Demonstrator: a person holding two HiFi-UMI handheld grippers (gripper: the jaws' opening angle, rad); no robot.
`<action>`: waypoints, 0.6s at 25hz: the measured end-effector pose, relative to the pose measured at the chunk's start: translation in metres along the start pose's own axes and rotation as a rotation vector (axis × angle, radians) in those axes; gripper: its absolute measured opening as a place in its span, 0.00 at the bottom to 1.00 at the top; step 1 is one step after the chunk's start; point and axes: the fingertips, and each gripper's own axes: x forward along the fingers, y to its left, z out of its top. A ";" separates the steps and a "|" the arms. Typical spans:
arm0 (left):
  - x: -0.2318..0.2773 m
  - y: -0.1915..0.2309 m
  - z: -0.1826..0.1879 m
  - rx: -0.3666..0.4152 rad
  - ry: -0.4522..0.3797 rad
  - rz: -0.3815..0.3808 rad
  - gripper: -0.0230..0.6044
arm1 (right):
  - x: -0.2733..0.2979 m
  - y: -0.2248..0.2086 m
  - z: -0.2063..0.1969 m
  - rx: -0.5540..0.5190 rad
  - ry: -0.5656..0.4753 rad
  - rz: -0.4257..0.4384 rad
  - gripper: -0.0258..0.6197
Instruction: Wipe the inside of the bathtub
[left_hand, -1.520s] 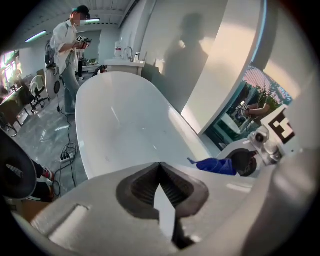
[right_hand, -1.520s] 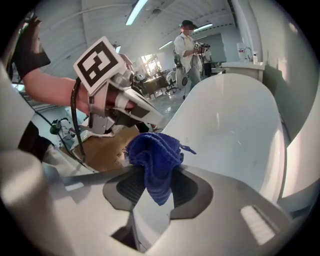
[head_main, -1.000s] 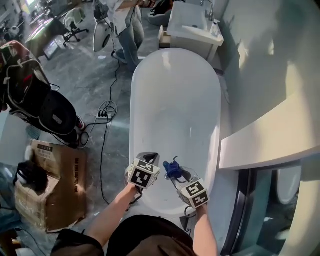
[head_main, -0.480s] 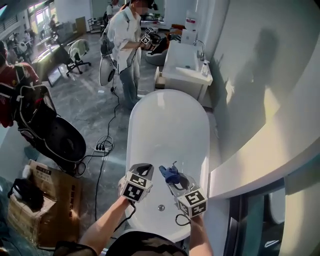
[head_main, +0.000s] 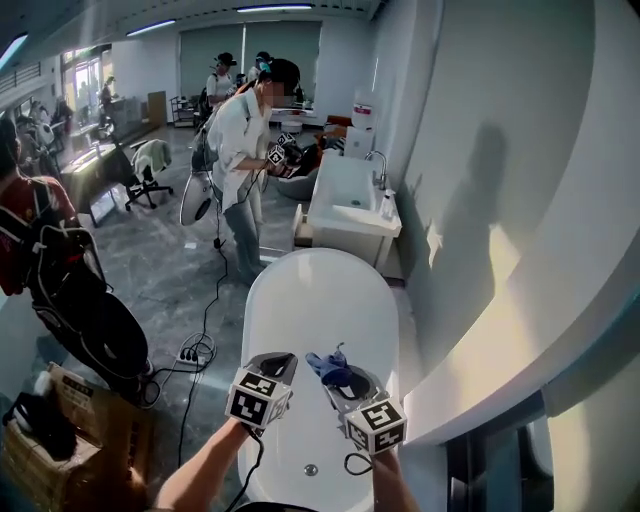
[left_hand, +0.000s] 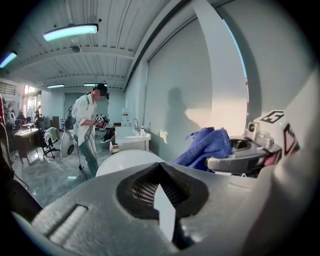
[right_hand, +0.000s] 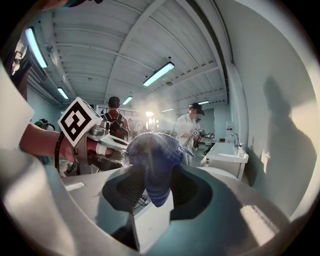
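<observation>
Your right tongs (head_main: 338, 381) are clamped on a blue cloth (head_main: 327, 366), pinched near its middle so a bunched wad stands past the tips and a short tail hangs below. Your left tongs (head_main: 279, 363) are closed on nothing, just beside the right pair. Both hover over the near end of the white bathtub (head_main: 322, 300), apparently clear of its surface, though the head view is too steep to be sure. The cloth is soft and light. It will likely fold and slip under pressure, so hold deep in the bunch and press with the wad.
</observation>
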 end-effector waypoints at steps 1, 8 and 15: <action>-0.004 0.000 0.010 0.009 -0.015 0.005 0.04 | -0.001 0.000 0.013 -0.014 -0.010 -0.003 0.25; -0.032 -0.009 0.080 0.045 -0.166 0.031 0.04 | -0.014 0.001 0.090 -0.041 -0.164 -0.053 0.25; -0.058 -0.008 0.099 0.003 -0.261 0.146 0.04 | -0.030 0.006 0.108 0.022 -0.252 -0.153 0.25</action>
